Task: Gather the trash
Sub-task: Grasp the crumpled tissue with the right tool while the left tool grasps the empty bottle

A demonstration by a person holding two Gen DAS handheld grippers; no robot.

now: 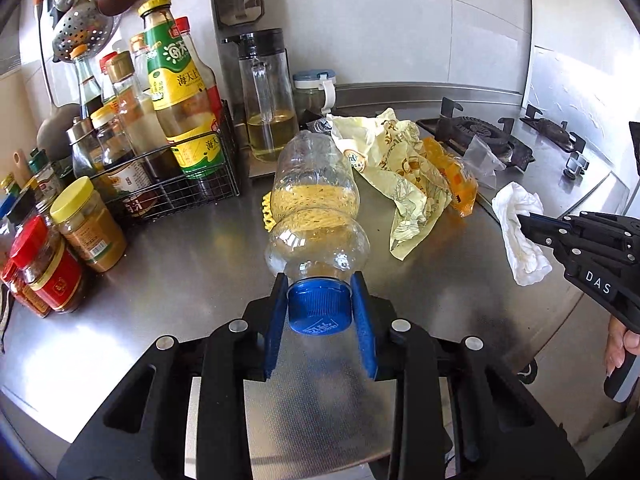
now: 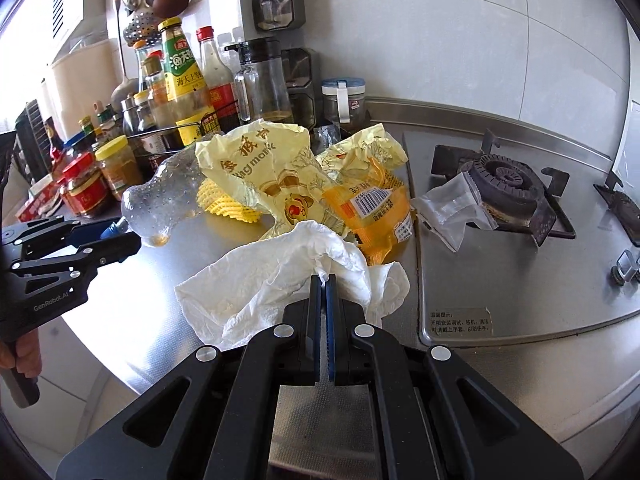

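My left gripper [image 1: 319, 285] is shut on the blue cap [image 1: 319, 306] of an empty clear plastic bottle [image 1: 316, 204], held above the steel counter; the bottle also shows in the right wrist view [image 2: 168, 196]. My right gripper [image 2: 323, 278] is shut on a crumpled white tissue [image 2: 280, 280], also seen in the left wrist view [image 1: 518, 232]. A crumpled pale yellow bag [image 2: 256, 172], an orange snack wrapper [image 2: 376, 212], yellow foam netting [image 2: 228, 200] and a clear plastic wrapper [image 2: 452, 208] lie on the counter beyond.
A wire rack of sauce bottles [image 1: 160, 140] and several jars [image 1: 88, 228] stand at the left. An oil jug [image 1: 266, 96] and a lidded jar [image 1: 314, 92] stand at the back wall. A gas hob [image 2: 504, 184] lies at the right.
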